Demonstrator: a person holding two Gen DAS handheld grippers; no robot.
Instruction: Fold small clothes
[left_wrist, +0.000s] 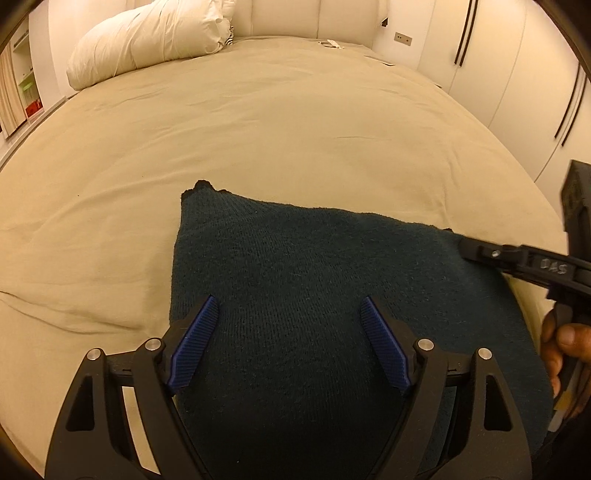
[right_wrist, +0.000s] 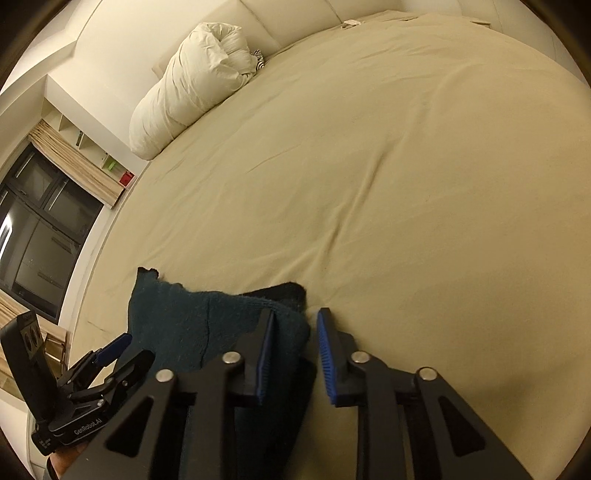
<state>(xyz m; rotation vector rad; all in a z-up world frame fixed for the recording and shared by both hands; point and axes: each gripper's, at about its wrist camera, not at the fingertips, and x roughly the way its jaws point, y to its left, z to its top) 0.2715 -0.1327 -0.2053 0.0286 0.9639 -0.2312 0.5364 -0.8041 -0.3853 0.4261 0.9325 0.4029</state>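
A dark teal knitted cloth (left_wrist: 314, 295) lies flat on the beige sheeted bed (left_wrist: 258, 129), filling the lower centre of the left wrist view, its long axis running left to right. The left gripper (left_wrist: 290, 325) hovers over its middle, jaws wide and empty. The right gripper (right_wrist: 295, 354), angled down at the cloth's right edge, stands half-closed, with a fold between its pads (right_wrist: 266, 354), not visibly pinched.

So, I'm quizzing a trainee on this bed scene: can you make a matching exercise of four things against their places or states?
Things:
1. dark teal knitted garment
2. white rumpled duvet bundle
3. left gripper
4. right gripper

States:
A. jaws wide apart over the knit
B. lies flat on the beige sheet
C. at the garment's edge, jaws narrow, cloth in the gap
D. heaped by the headboard

Pairs: 1-B, 2-D, 3-A, 4-C
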